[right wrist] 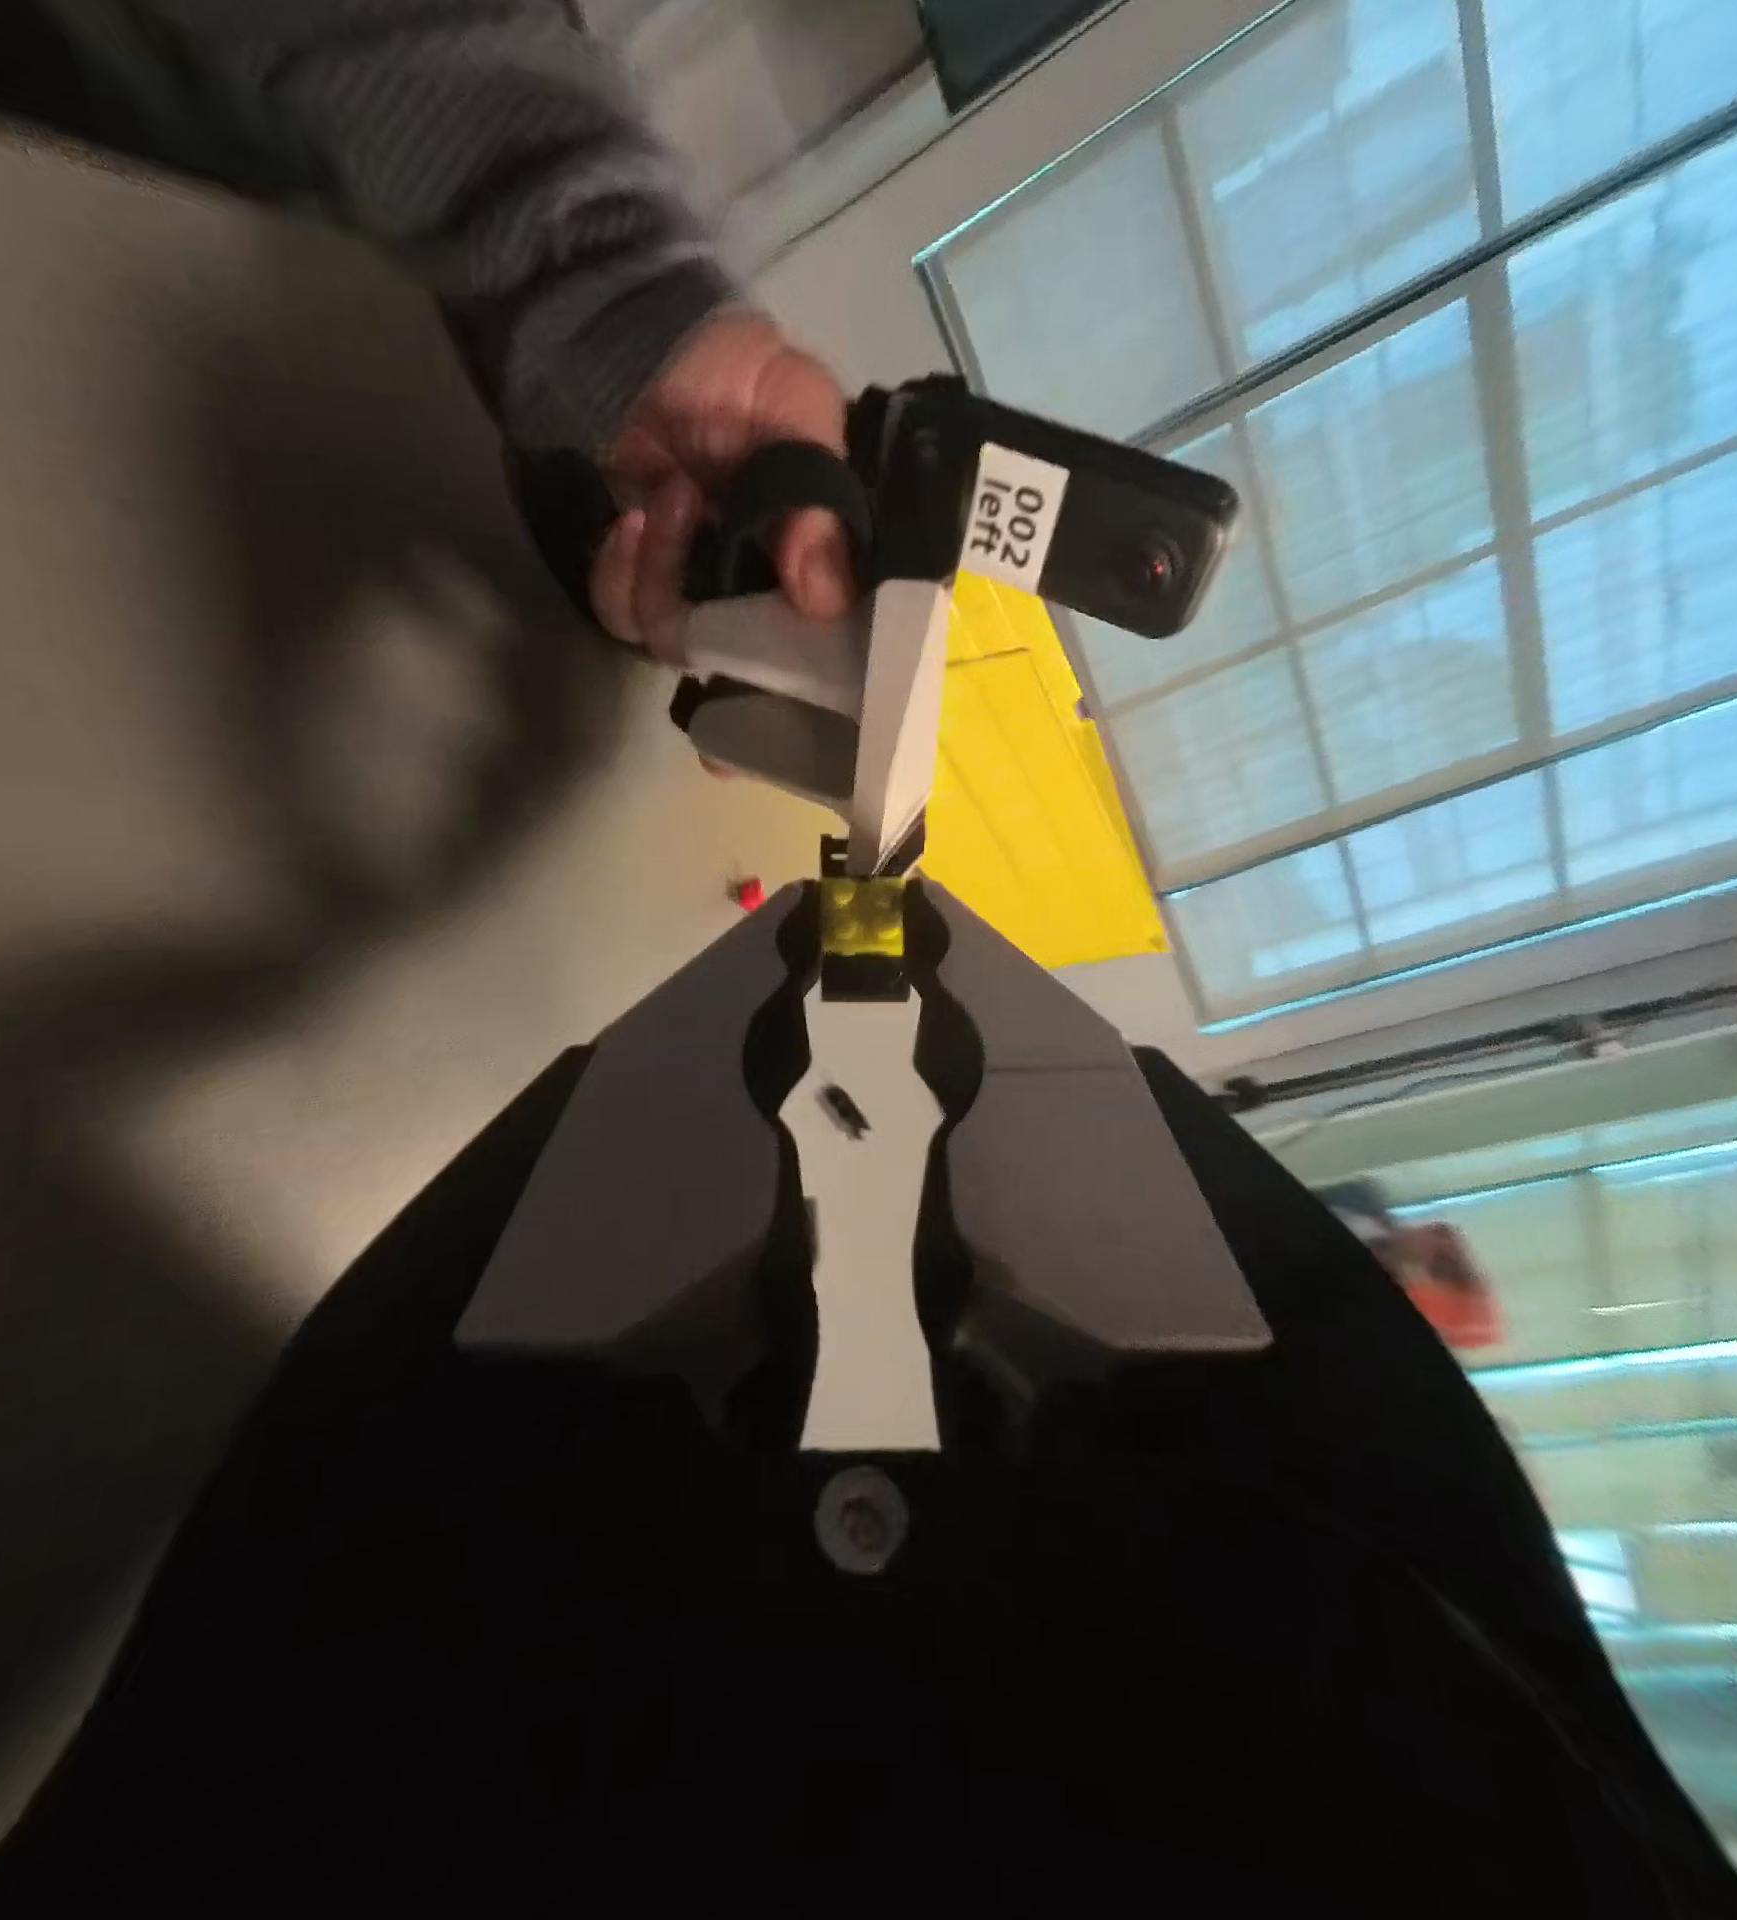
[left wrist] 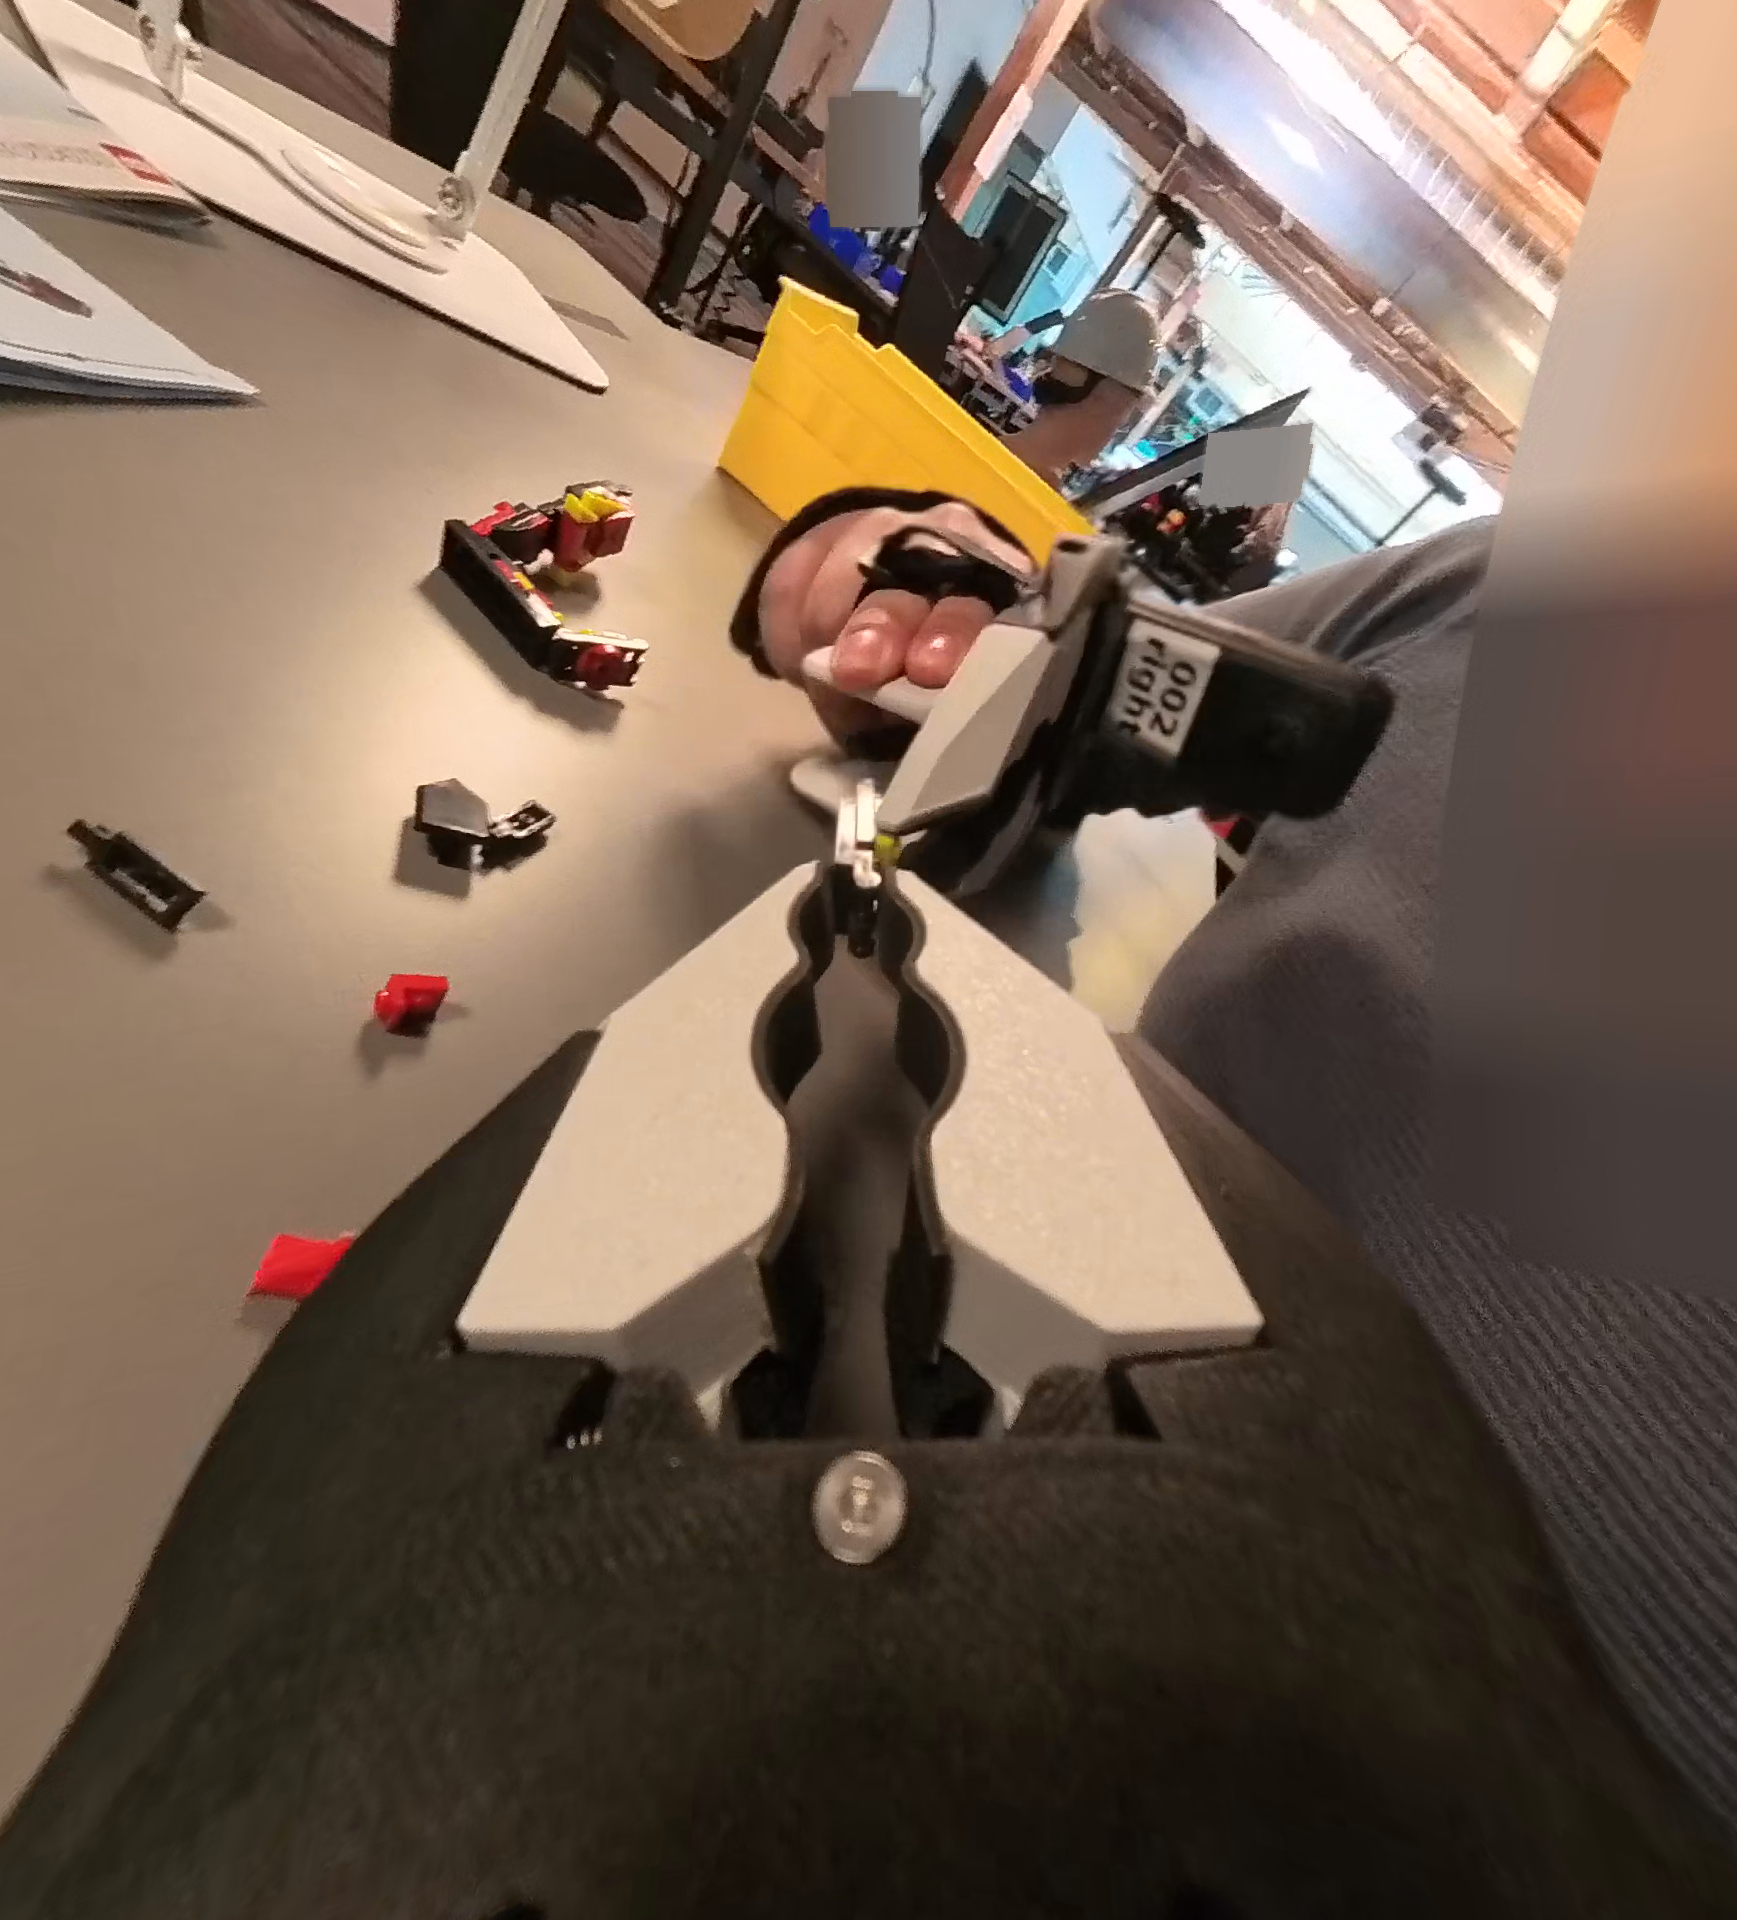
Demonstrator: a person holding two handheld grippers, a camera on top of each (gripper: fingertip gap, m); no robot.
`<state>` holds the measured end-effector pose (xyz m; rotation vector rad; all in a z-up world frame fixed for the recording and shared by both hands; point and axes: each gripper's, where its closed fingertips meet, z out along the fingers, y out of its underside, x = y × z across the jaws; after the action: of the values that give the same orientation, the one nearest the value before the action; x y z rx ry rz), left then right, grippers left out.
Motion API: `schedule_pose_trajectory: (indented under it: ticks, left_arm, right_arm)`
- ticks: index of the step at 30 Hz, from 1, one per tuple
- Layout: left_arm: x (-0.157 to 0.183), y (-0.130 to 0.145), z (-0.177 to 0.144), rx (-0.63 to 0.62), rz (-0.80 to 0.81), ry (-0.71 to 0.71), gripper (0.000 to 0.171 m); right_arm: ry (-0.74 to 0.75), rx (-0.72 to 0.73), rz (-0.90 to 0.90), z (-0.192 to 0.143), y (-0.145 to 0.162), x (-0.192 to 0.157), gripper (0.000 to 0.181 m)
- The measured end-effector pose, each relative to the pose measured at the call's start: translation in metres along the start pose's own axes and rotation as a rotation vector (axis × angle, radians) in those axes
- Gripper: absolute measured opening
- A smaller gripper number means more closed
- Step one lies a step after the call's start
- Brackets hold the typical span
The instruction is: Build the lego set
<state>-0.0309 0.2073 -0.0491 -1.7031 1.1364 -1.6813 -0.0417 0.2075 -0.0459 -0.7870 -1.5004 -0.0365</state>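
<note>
both grippers meet tip to tip above the grey table, near its edge. the left gripper has its grey fingers drawn nearly together, pinching a small thin piece that looks white and black at the very tip. the right gripper clamps a little stack, a translucent yellow studded brick on a black plate, held square between its jaws. in the left wrist view the right gripper comes in from the right with its tip touching the piece in the left one, a speck of yellow showing at the contact. in the right wrist view the left gripper comes down from above, its point resting at the top of the yellow brick. whether the pieces are already joined i cannot tell.

on the table to the left lies a partly built black, red and yellow model. closer in lie loose parts: a black angled piece, a long black piece, a small red brick and another red bit half hidden by the gripper body. a yellow bin stands at the far side, and instruction booklets lie at the far left.
</note>
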Motion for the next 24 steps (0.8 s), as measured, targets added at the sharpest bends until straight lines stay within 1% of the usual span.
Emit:
schedule_pose_trajectory:
  ticks: [2, 3, 4, 5, 6, 7, 8, 10, 13, 17, 21, 24]
  left_arm:
    - [0.005, 0.000, 0.001, 0.004, -0.001, 0.032, 0.007]
    - [0.003, 0.001, 0.001, 0.000, -0.002, 0.015, 0.007]
    - [-0.026, 0.001, -0.005, 0.002, -0.051, -0.165, 0.006]
    - [-0.024, -0.006, -0.011, 0.043, -0.067, -0.126, 0.006]
    - [-0.023, -0.011, -0.016, 0.077, -0.081, -0.104, 0.006]
    - [-0.024, -0.011, -0.018, 0.082, -0.080, -0.111, 0.006]
    - [-0.025, -0.009, -0.016, 0.065, -0.071, -0.120, 0.006]
    - [-0.027, -0.007, -0.014, 0.049, -0.064, -0.142, 0.006]
    - [-0.028, -0.009, -0.016, 0.070, -0.081, -0.139, 0.006]
    - [-0.030, -0.007, -0.015, 0.053, -0.085, -0.145, 0.007]
    - [-0.030, -0.006, -0.014, 0.045, -0.100, -0.137, 0.007]
    - [-0.034, 0.000, -0.010, -0.009, -0.179, -0.128, 0.007]
  right_arm:
    - [-0.032, 0.052, 0.138, -0.003, -0.005, 0.001, 0.012]
    - [-0.038, 0.111, 0.194, -0.007, -0.012, 0.004, 0.013]
    - [-0.030, 0.223, 0.281, -0.015, -0.029, 0.014, 0.012]
    - [-0.029, 0.279, 0.356, -0.022, -0.041, 0.024, 0.013]
    - [-0.022, 0.245, 0.332, -0.023, -0.038, 0.026, 0.013]
    - [-0.021, 0.176, 0.260, -0.019, -0.024, 0.018, 0.013]
    - [-0.042, 0.127, 0.234, -0.015, -0.013, 0.007, 0.013]
    - [-0.059, 0.078, 0.265, -0.008, -0.004, 0.001, 0.013]
    - [-0.030, 0.054, 0.302, -0.007, 0.004, 0.007, 0.013]
    - [-0.020, 0.046, 0.340, -0.007, 0.010, 0.010, 0.013]
    - [-0.029, 0.030, 0.318, -0.006, 0.015, 0.005, 0.013]
    - [-0.030, 0.009, 0.313, -0.004, 0.022, 0.002, 0.013]
